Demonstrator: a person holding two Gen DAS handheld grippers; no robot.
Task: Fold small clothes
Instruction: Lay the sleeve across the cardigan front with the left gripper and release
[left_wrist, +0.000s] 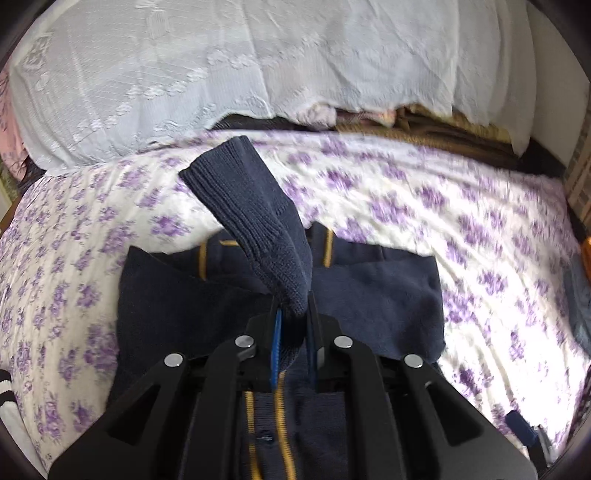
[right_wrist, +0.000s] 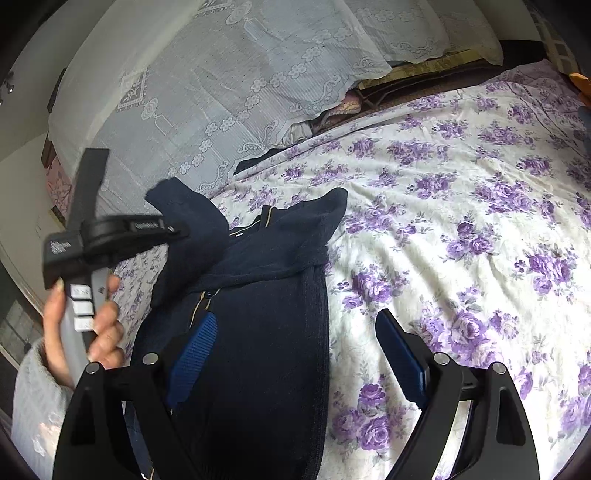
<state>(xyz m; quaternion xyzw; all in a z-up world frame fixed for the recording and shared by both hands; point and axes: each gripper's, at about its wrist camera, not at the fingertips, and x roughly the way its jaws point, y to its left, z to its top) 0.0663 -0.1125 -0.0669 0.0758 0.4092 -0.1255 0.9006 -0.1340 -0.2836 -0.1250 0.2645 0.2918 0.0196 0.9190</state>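
Cardigan (right_wrist: 255, 295) navy, gold-trimmed, on bedsheet (right_wrist: 461, 221) | left tool (left_wrist: 293, 306) clamps ribbed sleeve (left_wrist: 240, 199) | right tool (right_wrist: 295, 332) gapes empty

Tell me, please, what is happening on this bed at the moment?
A person is folding a small navy cardigan laid on the floral bedsheet. The left gripper is shut on the ribbed cuff of one sleeve, lifted above the body of the garment, where the other sleeve already lies across the chest. The right gripper hangs open over the cardigan's edge, holding nothing.
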